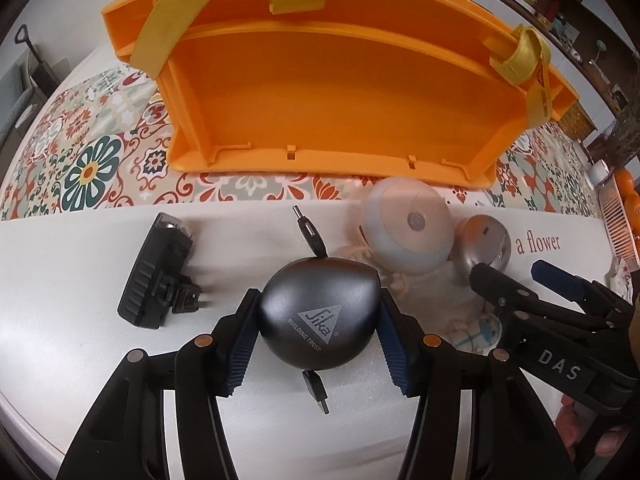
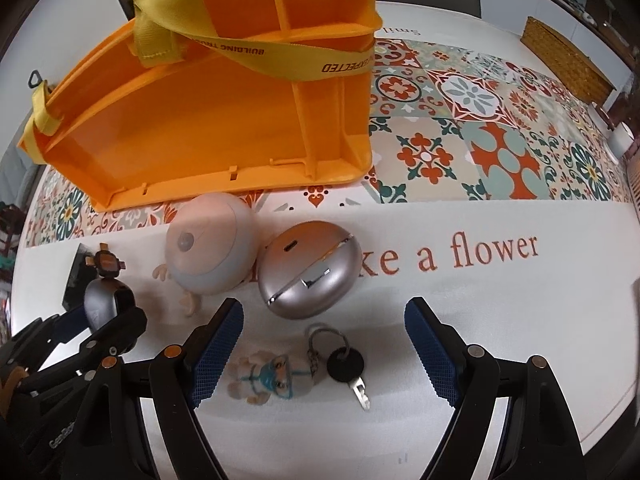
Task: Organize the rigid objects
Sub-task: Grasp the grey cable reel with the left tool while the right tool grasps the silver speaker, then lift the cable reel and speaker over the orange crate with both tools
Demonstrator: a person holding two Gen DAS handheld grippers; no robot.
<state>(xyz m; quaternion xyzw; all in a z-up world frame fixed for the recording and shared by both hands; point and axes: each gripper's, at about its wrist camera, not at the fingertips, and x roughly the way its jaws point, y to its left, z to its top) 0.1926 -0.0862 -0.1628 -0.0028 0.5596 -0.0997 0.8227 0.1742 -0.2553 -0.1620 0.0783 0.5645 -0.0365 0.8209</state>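
The dark grey rounded cable gadget [image 1: 319, 318] sits clamped between the blue pads of the left gripper [image 1: 319, 332], low over the white part of the bench [image 1: 60, 280]. A short cable w/ a plug sticks out the top of it, and another plug hangs out the bottom. Printed triangle logo faces up.

Just left of it lies a black boxy clip-on light [image 1: 154, 272], flat on the bench, not touching. To the right, a round beige-and-grey sensor lamp [image 1: 408, 232], and beside that a silver round case [image 1: 484, 246]; in the right wrist view the lamp and the case look to be touching or nearly so.

The right gripper [image 2: 324, 354] points down w/ jaws wide apart, nothing between the pads. Below it on the bench: a small figure keychain [image 2: 272, 376] chained to a ring and a black-headed key [image 2: 346, 366]. The silver case sits just beyond the left pad's tip.

Behind everything stands an orange plastic tray [image 1: 332, 92] w/ dividers and yellow straps [image 1: 168, 28], resting on the patterned tile-print strip of the cloth. Red lettering "a flower" [image 2: 494, 250] runs across the white strip at right.
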